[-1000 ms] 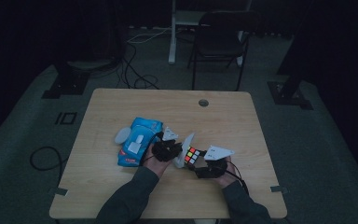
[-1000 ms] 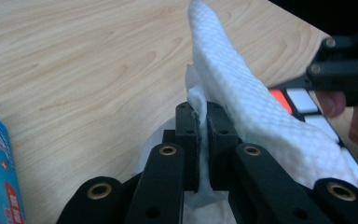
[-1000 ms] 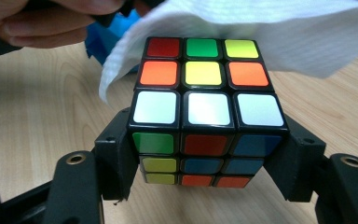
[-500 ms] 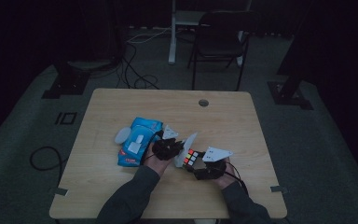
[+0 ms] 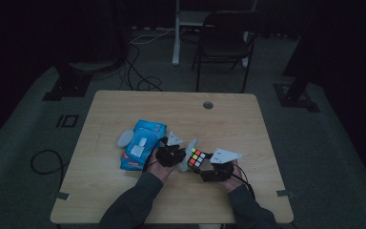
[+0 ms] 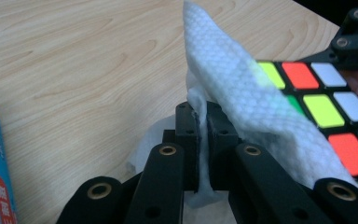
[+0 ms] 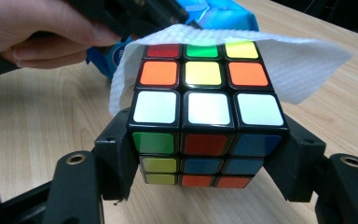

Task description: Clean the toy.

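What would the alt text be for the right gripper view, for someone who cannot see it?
A scrambled, multicoloured puzzle cube is clamped between the right gripper's two black jaws above a light wooden table. A white textured wipe lies against the cube's far side, held by the left gripper in a hand, with a blue packet behind.

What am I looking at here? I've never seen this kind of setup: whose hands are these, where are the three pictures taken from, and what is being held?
A person sits at a wooden table, holding a hand-operated two-jaw gripper in each hand; there is no robot arm. The high view looks down from above. The other two pictures come from cameras riding on each gripper, looking along its black jaws. The left gripper is shut on a white wipe, draped against the puzzle cube. The right gripper clamps that cube from both sides, lifted off the table. A blue wipe pack lies on the table to the left, with a small pale object beside it that is too dim to identify.
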`<state>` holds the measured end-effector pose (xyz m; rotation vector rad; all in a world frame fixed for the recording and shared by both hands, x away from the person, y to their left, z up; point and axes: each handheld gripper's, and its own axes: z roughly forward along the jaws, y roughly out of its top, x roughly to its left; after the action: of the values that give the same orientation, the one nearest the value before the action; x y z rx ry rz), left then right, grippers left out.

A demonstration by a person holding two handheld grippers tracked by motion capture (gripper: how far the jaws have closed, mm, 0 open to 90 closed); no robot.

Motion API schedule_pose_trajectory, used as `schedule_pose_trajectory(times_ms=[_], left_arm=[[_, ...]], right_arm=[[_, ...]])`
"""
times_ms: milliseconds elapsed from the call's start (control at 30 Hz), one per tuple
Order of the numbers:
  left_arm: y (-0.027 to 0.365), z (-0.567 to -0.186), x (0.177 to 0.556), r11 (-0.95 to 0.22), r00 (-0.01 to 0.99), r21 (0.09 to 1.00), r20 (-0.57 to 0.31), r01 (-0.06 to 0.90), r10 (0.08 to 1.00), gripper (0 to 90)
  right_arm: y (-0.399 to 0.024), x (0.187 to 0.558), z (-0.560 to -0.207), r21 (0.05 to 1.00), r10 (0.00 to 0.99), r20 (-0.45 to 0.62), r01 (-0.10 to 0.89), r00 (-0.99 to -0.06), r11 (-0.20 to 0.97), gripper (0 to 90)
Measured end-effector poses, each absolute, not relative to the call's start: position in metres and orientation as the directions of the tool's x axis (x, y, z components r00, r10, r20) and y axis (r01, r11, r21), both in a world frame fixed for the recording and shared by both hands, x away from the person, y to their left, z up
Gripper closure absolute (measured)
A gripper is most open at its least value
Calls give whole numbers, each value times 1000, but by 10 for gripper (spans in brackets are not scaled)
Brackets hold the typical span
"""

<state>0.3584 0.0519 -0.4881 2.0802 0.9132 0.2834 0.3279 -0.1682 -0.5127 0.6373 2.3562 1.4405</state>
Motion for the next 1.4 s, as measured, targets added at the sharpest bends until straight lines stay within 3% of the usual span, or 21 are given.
schedule_pose_trajectory(times_ms=[1400], left_arm=[[64, -481, 335, -352, 710, 798, -129, 489, 693, 860]], right_arm=[[-171, 335, -513, 883, 615, -6, 284, -789, 373, 347]])
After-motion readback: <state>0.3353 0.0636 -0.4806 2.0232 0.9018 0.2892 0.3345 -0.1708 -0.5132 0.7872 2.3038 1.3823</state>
